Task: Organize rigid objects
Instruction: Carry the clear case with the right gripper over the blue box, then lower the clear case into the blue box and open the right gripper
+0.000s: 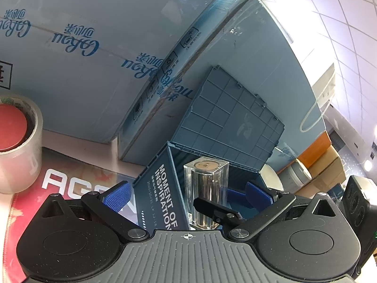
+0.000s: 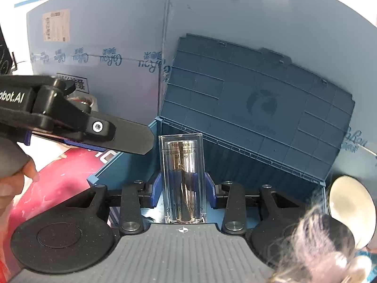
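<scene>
I'm lowering the clear case (image 2: 181, 179), pinched in my R gripper (image 2: 183, 188), into the blue box (image 2: 127, 162); next: release inside. L gripper (image 1: 188, 194) is gaping, holding 0.

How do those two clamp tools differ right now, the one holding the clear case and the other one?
The right gripper has its blue pads pressed on a clear rectangular plastic case with a shiny metal tube inside; the left gripper holds nothing. The right's jaws stand narrow, the left's wide apart, beside the open blue plastic storage box. Both have black arms and blue pads.
</scene>
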`<state>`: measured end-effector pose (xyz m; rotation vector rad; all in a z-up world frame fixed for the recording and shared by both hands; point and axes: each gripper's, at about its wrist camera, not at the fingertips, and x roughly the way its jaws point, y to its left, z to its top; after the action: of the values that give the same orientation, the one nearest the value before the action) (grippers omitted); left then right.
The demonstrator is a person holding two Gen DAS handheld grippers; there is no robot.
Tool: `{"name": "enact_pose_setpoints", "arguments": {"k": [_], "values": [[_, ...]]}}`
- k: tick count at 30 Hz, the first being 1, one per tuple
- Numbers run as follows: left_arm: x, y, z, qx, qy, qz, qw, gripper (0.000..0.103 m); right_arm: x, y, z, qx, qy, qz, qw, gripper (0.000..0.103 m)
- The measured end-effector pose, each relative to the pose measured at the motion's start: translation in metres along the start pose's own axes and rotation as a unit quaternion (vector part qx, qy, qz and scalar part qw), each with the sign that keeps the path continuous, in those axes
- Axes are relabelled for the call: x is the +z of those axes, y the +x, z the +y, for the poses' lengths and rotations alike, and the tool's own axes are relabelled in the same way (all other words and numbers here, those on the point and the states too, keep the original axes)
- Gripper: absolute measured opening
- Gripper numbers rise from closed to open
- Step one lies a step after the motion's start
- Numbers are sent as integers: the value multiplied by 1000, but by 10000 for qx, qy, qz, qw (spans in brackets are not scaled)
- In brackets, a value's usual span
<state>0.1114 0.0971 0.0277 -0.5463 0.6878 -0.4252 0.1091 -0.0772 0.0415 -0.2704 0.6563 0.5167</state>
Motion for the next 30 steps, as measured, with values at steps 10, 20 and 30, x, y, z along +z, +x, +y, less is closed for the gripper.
{"name": "enact_pose_setpoints", "arguments": {"k": [10, 20, 30], "values": [[0, -5, -3, -291, -81, -27, 9995, 103, 0, 0, 6, -299, 596, 110, 9977, 41], [3, -11, -3, -589, -204, -47, 9980, 103, 2, -2, 18, -640, 905, 156, 9937, 44], [3, -13, -7, -606, -215, -76, 9979, 103, 0, -11, 25, -836, 950, 76, 9919, 57]]}}
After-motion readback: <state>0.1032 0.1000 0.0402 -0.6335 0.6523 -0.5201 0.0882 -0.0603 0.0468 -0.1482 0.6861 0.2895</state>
